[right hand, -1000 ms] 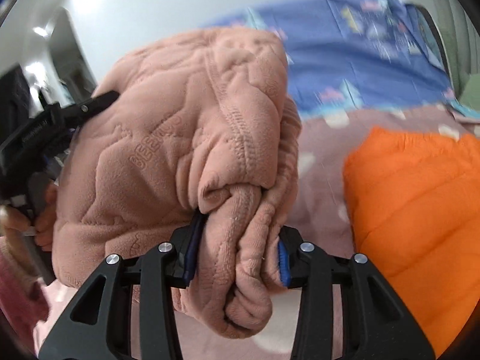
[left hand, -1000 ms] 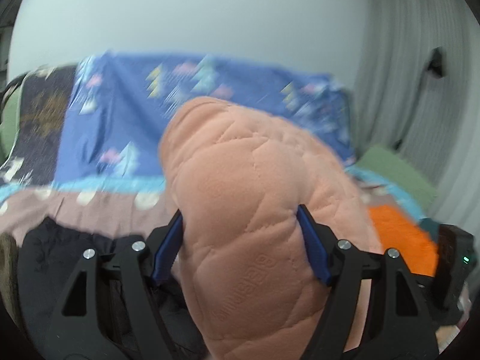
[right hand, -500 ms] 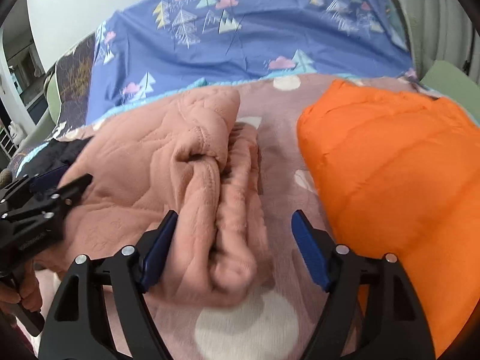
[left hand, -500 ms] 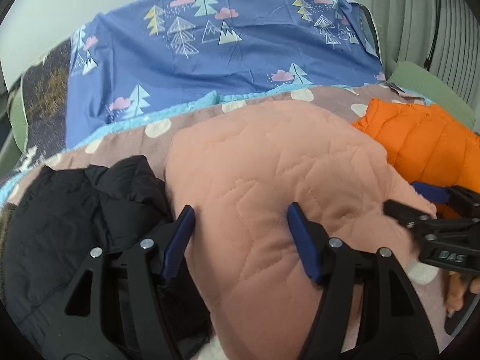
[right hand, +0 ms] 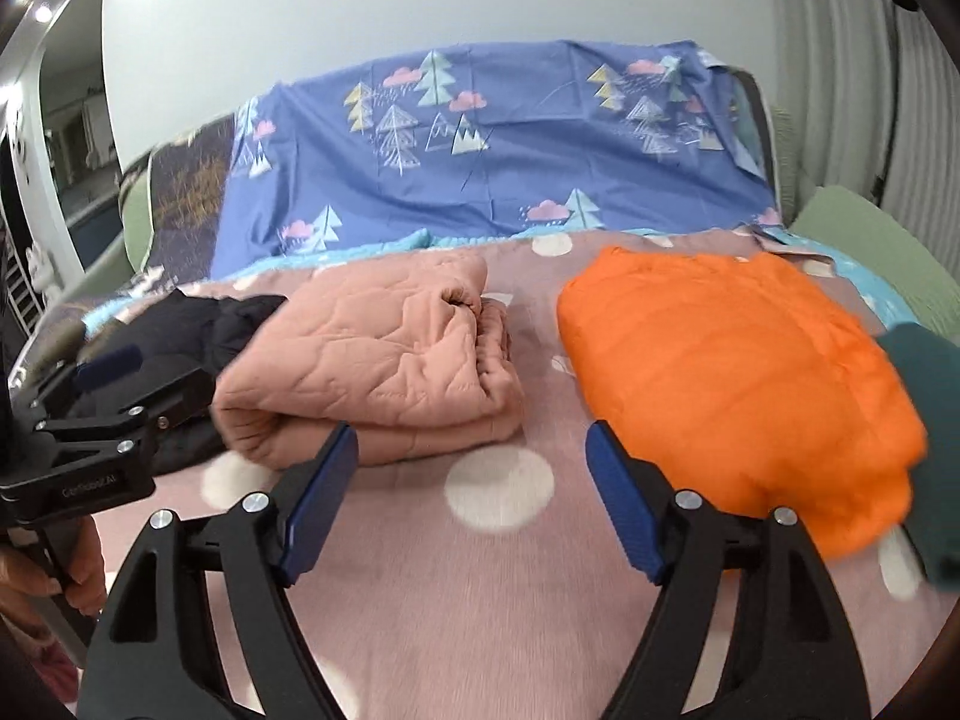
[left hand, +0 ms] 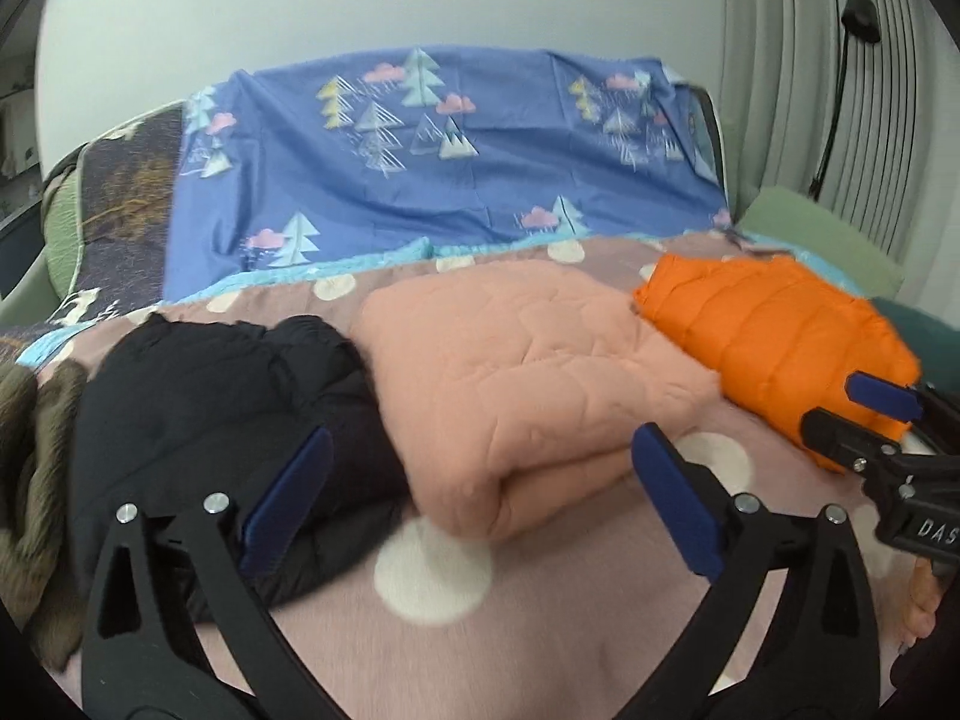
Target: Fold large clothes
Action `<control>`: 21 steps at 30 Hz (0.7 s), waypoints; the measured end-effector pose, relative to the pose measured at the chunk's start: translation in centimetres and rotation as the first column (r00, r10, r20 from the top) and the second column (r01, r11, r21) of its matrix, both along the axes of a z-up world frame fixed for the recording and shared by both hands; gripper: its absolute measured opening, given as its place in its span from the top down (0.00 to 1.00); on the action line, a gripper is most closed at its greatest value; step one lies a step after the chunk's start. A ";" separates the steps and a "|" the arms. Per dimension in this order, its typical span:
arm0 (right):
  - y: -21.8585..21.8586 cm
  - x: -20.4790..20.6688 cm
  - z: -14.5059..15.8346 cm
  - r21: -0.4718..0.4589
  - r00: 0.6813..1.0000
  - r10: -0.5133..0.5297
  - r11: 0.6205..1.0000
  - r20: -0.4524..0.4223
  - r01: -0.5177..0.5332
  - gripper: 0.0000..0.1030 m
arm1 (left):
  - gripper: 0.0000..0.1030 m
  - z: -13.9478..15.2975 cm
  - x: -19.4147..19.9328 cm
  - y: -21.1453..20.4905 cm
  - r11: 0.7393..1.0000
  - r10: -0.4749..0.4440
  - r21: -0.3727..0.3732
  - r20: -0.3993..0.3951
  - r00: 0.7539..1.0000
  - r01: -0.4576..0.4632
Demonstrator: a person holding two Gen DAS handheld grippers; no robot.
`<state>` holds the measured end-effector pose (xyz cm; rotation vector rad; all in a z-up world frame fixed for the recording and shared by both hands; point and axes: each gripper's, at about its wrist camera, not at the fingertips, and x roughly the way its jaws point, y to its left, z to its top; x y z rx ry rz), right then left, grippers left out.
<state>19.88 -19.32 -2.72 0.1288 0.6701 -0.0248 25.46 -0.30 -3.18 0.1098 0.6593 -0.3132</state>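
A folded pink quilted garment (left hand: 528,384) (right hand: 384,360) lies on the pink dotted blanket (left hand: 540,630) (right hand: 480,600), between a black jacket (left hand: 228,396) (right hand: 180,324) on its left and a folded orange puffer jacket (left hand: 774,336) (right hand: 720,360) on its right. My left gripper (left hand: 477,498) is open and empty, just short of the pink garment's near edge; it also shows in the right wrist view (right hand: 114,384). My right gripper (right hand: 471,492) is open and empty, in front of the gap between pink and orange; it also shows in the left wrist view (left hand: 882,408).
A blue tree-print sheet (left hand: 450,156) (right hand: 510,144) covers the sofa back. An olive garment (left hand: 30,468) lies at the far left. A dark teal garment (right hand: 930,420) sits right of the orange jacket. A green cushion (right hand: 870,246) is at the right.
Both grippers let go of the pink garment, which was set down folded on the blanket. Both have opened wide and drawn back toward me.
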 end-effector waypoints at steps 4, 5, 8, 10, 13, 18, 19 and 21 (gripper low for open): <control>0.5 -4.4 2.3 -0.025 0.999 -0.025 0.999 0.029 0.026 0.21 | 0.02 2.6 -4.1 1.6 0.999 0.053 0.010 0.039 0.998 -0.053; 0.7 -5.8 3.0 -0.033 0.999 -0.037 0.999 0.035 0.038 0.20 | 0.02 3.2 -5.1 1.9 0.998 0.068 0.015 0.051 0.996 -0.069; 1.3 -8.7 4.3 -0.045 0.996 -0.057 0.997 0.064 0.060 0.12 | 0.02 4.7 -8.3 2.9 0.994 0.105 0.036 0.087 0.991 -0.108; 1.5 -10.1 4.6 -0.041 0.995 -0.062 0.997 0.073 0.065 0.11 | 0.02 5.3 -10.5 3.7 0.987 0.150 0.038 0.080 0.985 -0.154; 2.0 -12.5 5.0 -0.008 0.996 -0.055 0.998 0.066 0.056 0.10 | 0.02 5.8 -13.4 4.3 0.985 0.167 0.034 0.063 0.984 -0.169; 3.3 -16.1 5.8 -0.021 0.993 -0.062 0.998 0.096 0.064 0.04 | 0.02 6.9 -18.7 3.8 0.985 0.126 0.099 0.129 0.984 -0.139; 3.4 -16.6 5.9 -0.019 0.993 -0.067 0.997 0.098 0.069 0.02 | 0.02 7.0 -19.5 3.6 0.983 0.124 0.119 0.142 0.982 -0.141; 3.4 -17.9 5.9 -0.014 0.993 -0.080 0.997 0.090 0.081 0.01 | 0.02 7.3 -21.0 3.7 0.975 0.138 0.151 0.156 0.978 -0.161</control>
